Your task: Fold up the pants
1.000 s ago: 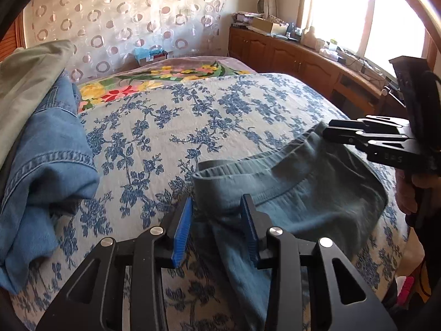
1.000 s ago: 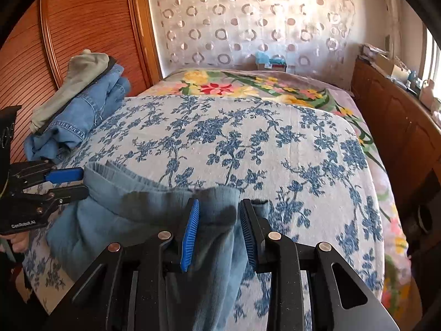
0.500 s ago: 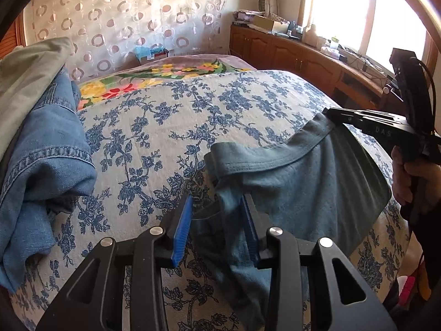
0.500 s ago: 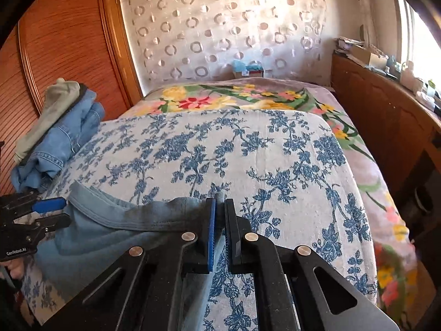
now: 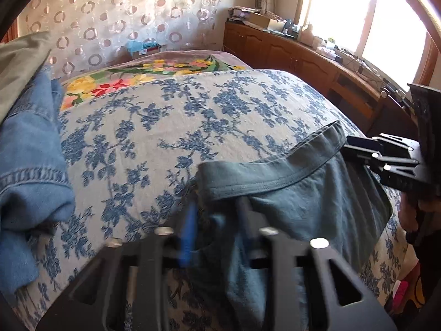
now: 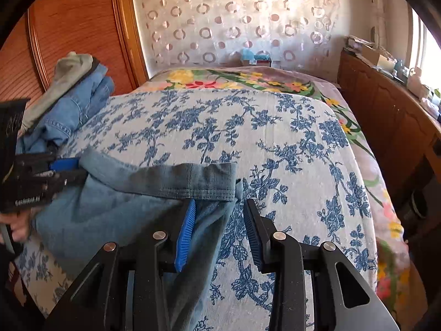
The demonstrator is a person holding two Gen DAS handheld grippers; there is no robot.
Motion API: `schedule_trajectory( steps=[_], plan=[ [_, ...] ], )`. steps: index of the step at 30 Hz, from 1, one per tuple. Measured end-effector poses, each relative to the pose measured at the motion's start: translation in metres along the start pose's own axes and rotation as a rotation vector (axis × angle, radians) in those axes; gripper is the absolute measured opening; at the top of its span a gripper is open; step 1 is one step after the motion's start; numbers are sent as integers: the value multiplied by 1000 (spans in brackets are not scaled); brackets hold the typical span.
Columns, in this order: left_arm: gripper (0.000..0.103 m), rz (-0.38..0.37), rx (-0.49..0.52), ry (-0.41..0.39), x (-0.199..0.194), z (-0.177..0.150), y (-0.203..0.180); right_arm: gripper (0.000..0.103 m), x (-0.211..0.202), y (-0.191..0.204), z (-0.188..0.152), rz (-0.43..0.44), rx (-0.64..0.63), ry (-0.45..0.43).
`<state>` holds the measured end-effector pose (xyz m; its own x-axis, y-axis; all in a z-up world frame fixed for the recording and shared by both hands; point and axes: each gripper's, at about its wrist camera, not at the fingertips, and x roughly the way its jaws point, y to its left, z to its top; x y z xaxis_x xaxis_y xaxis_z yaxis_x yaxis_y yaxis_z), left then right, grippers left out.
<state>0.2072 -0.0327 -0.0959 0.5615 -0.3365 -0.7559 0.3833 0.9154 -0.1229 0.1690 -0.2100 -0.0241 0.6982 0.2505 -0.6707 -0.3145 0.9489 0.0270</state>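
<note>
The left gripper [image 6: 80, 171] has just been closing, and its jaws now look pinched on the left end of the waistband [image 6: 179, 179] of the pants [image 6: 110, 215]; those lie bunched at the near edge of the bed, on the blue-flowered cover [image 6: 261, 127], legs hanging off toward the person. To the right, the right gripper [image 6: 219, 207] has just been opening; its pads stand apart, cloth lies loose between them beside the left pad, and nothing is clamped.

Probably the step is getting a clean hold on both waistband corners, so the right one likely needs to re-bite on the band's right end itself — not the slack cloth below it; then both can pull apart to get the band taut and flat before any fold. Grabbing just one layer would leave it twisted.

Around it: a pile of denim clothes [image 6: 74, 110] sits at the far left of the bed, well apart from the pants; the middle of the cover is bare — decent room to lay them out; a wooden cabinet [image 6: 386, 115] runs along the right, off the bed and not in the way.
</note>
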Motion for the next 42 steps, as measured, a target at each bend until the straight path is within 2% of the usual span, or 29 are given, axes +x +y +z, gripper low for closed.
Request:
schedule_trajectory(
  steps=[3, 6, 11, 13, 16, 18, 19, 21, 25, 35, 37, 42],
  plan=[
    [7, 24, -2, -35, -5, 3, -1, 38, 2, 0, 0, -2, 1, 1],
    [7, 67, -57, -52, -9, 6, 8, 44, 3, -1, -2, 0, 4, -3],
    [8, 68, -55, -39, -10, 3, 12, 45, 5, -1, -4, 5, 12, -4],
    [12, 68, -51, -35, -10, 1, 13, 45, 7, -1, -4, 10, 17, 0],
    [29, 81, -30, -40, -13, -3, 12, 45, 7, -1, -5, 7, 19, 1],
    [53, 79, -25, -49, -13, -4, 11, 45, 7, -2, -6, 8, 21, 0],
    [57, 68, -25, -50, -14, -5, 11, 45, 7, -2, -6, 9, 22, 0],
    [77, 57, -24, -40, -13, -7, 9, 46, 8, -3, -6, 13, 25, 0],
    [77, 59, -12, -45, -15, -10, 2, 46, 9, -3, -6, 8, 25, 1],
    [77, 56, -18, 21, -4, -21, -2, 48, 12, -3, -5, 6, 27, 6],
    [78, 68, 3, 11, -4, -23, -5, 49, 11, -3, -5, 5, 27, 6],
    [83, 70, 20, 15, -3, -24, -7, 49, 12, -4, -5, 9, 30, 8]
  ],
)
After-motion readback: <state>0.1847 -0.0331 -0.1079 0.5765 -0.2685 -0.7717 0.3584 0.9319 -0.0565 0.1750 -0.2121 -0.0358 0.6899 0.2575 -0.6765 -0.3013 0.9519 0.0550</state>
